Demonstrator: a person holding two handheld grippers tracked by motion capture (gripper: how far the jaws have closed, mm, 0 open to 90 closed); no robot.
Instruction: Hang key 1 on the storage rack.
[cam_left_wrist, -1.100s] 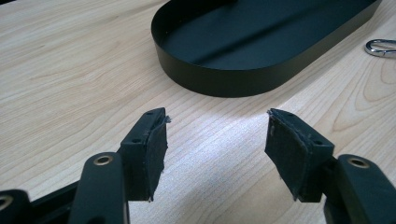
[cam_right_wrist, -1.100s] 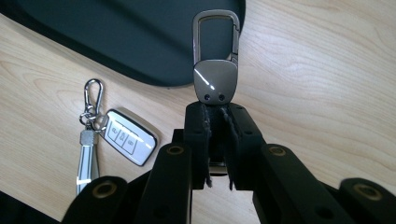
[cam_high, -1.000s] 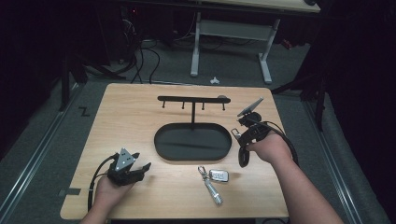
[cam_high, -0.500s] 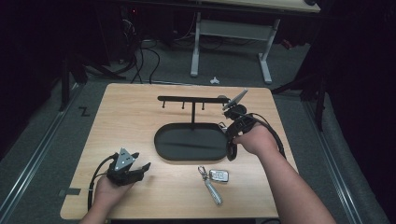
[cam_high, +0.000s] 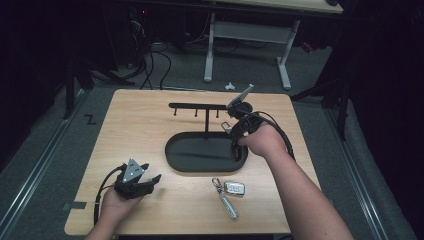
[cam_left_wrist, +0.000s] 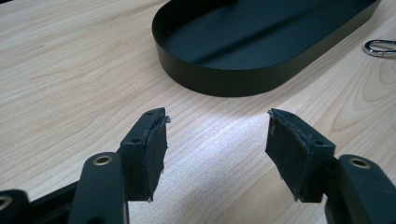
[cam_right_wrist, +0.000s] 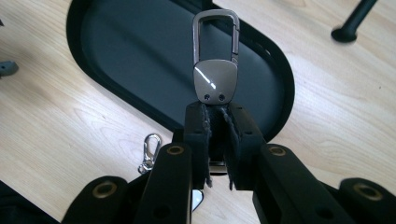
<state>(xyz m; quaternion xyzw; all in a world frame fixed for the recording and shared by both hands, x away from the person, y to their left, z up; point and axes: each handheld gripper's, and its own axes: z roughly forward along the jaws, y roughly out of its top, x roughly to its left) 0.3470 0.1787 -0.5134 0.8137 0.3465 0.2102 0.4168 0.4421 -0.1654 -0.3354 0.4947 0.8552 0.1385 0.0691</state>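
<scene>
The right gripper (cam_right_wrist: 215, 122) clamps a carabiner keychain (cam_right_wrist: 215, 74), its long axis pointing forward from the jaws, near the hook rack (cam_high: 200, 106) at the table's far edge; the left gripper (cam_left_wrist: 217, 149) rests gaping, empty.

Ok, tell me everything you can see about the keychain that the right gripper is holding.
The keychain is shiny grey metal: a rounded plate with two small rivets, topped by a rectangular carabiner loop. It stands upright, its lower end pinched between the right gripper pads, held above the black oval tray and touching nothing else.
</scene>
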